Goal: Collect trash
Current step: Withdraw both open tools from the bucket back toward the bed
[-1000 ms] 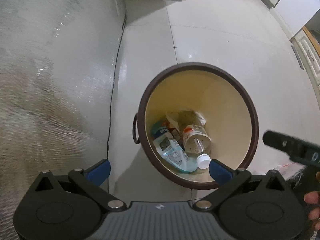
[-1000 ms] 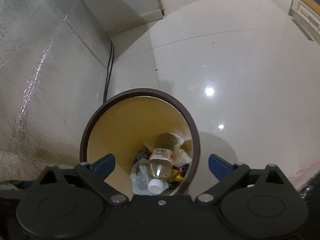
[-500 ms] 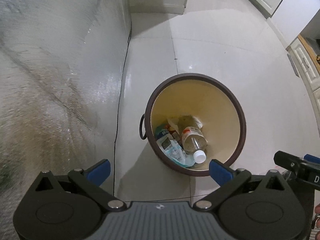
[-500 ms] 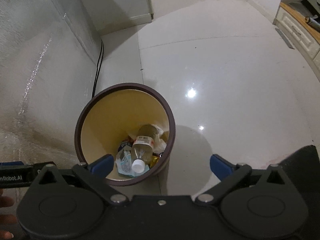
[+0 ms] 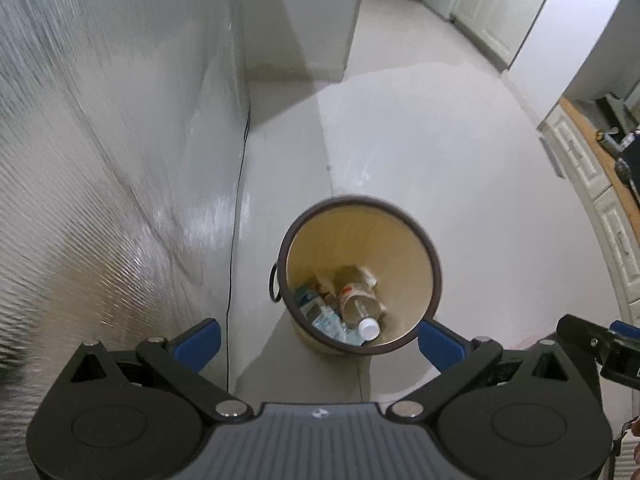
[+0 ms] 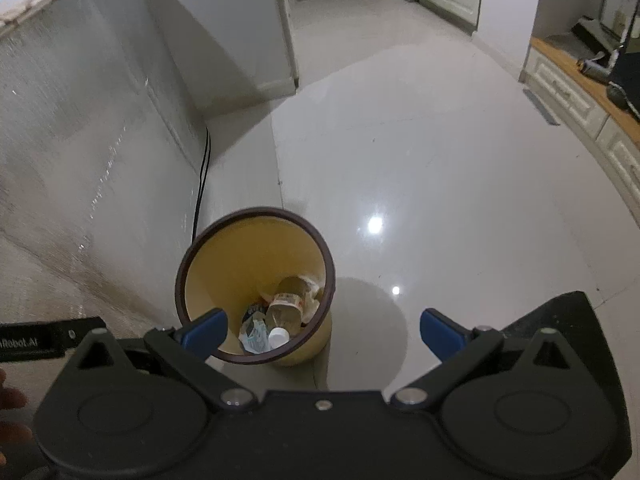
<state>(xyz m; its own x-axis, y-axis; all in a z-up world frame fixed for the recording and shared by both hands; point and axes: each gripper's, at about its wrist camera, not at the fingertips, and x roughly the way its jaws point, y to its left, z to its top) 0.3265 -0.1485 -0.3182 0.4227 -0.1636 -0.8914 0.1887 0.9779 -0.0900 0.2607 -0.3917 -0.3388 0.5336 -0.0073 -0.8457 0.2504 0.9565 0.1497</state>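
Glossy floor (image 6: pixel 440 200) below both tools — left tool (image 5: pixel 318 338) and right tool (image 6: pixel 322 330) gape wide, empty, above the bin (image 5: pixel 434 256); slipping is the risk.

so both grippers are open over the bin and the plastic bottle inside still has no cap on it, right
Not quite: the plastic bottle does have a cap, a white one, facing up from the bottom of the bin. The left wrist view shows it clearly. The rest holds: the left gripper and right gripper are both open above the bin.
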